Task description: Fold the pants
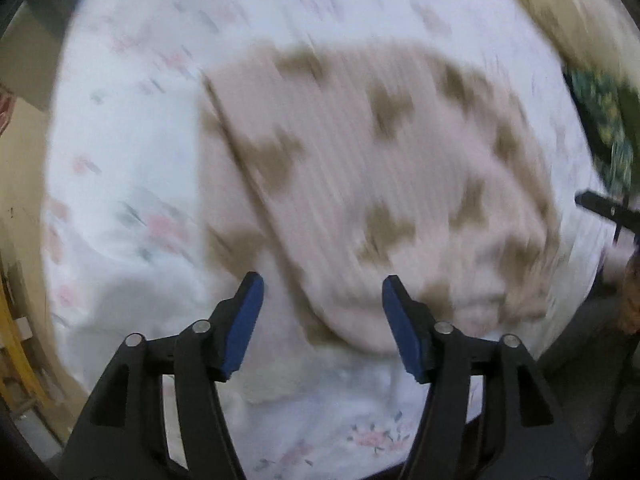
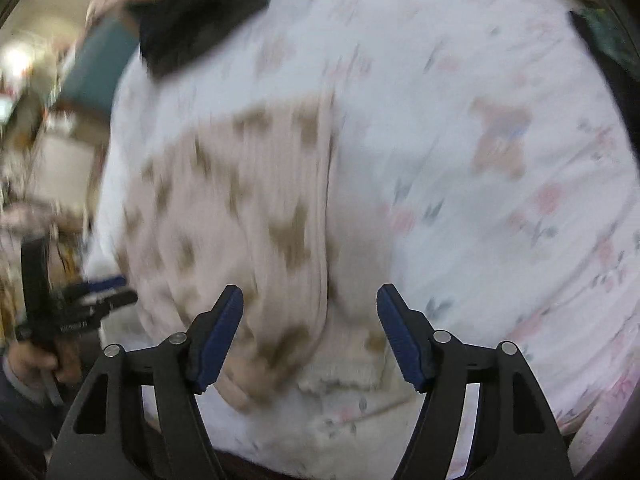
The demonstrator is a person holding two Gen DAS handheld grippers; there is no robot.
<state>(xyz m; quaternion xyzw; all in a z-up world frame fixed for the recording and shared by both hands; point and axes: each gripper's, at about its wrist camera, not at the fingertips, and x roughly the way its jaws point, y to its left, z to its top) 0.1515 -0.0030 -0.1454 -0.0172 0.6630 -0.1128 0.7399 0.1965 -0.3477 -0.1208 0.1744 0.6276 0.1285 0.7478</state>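
Left black two-finger gripper with blue pads (image 1: 323, 286) sits nearest the lens at 6 o'clock, jaws wide apart, holding nothing. Between and beyond its tips, toward 12 o'clock, lie the pale pink ribbed pants with tan blotches (image 1: 372, 184), spread on the white floral bedsheet (image 1: 120, 152); hem end falls between the pads, contact unclear from blur. Right black two-finger gripper with blue pads (image 2: 310, 296) also spread apart, empty. Pants (image 2: 240, 216) run from its tips up to 10 o'clock, sheet (image 2: 480, 120) at 3 o'clock. Left gripper shows at 8 o'clock (image 2: 98, 294).
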